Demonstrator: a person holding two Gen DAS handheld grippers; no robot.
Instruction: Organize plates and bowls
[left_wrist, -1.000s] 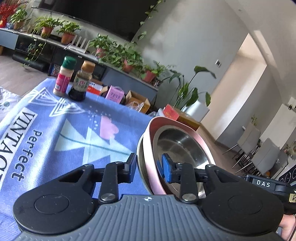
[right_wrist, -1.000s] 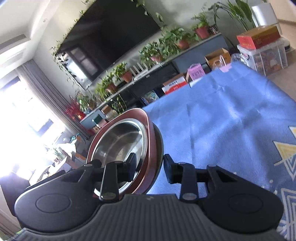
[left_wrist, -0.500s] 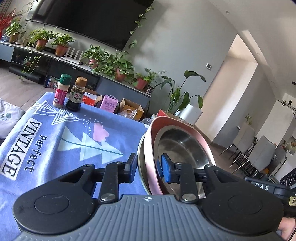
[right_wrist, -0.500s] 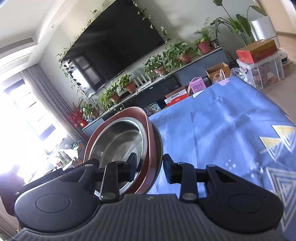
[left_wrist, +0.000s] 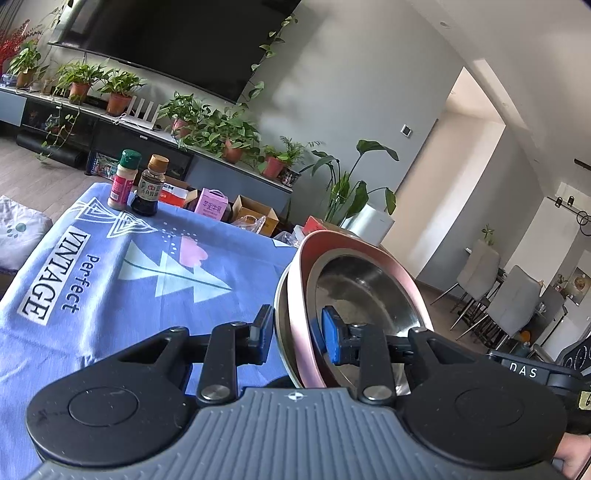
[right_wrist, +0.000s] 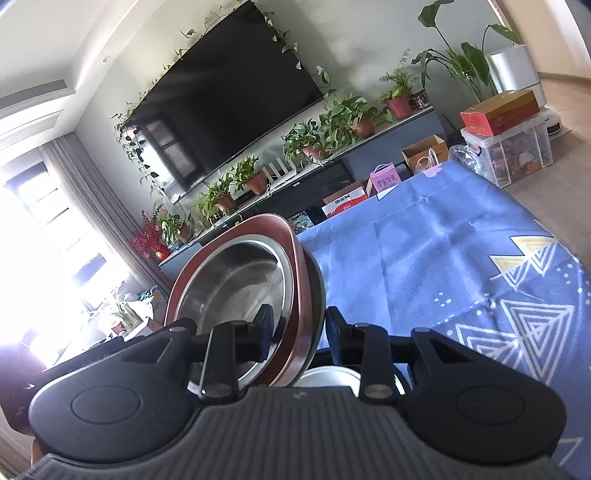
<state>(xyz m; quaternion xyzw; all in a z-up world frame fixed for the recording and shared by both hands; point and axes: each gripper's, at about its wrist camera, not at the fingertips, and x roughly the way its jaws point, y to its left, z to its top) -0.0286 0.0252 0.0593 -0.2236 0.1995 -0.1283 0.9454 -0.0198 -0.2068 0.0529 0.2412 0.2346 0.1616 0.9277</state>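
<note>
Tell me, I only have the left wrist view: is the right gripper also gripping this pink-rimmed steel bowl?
Observer: Yes. The right gripper is closed on the rim of the pink-rimmed steel bowl, with one finger inside and one against the outer wall.
Operator: Anything underneath the bowl?
Observer: A white dish shows just below it, mostly hidden behind the gripper.
Operator: What's past the table on that side?
Observer: A clear storage box stands on the floor beyond the table's far corner.
</note>
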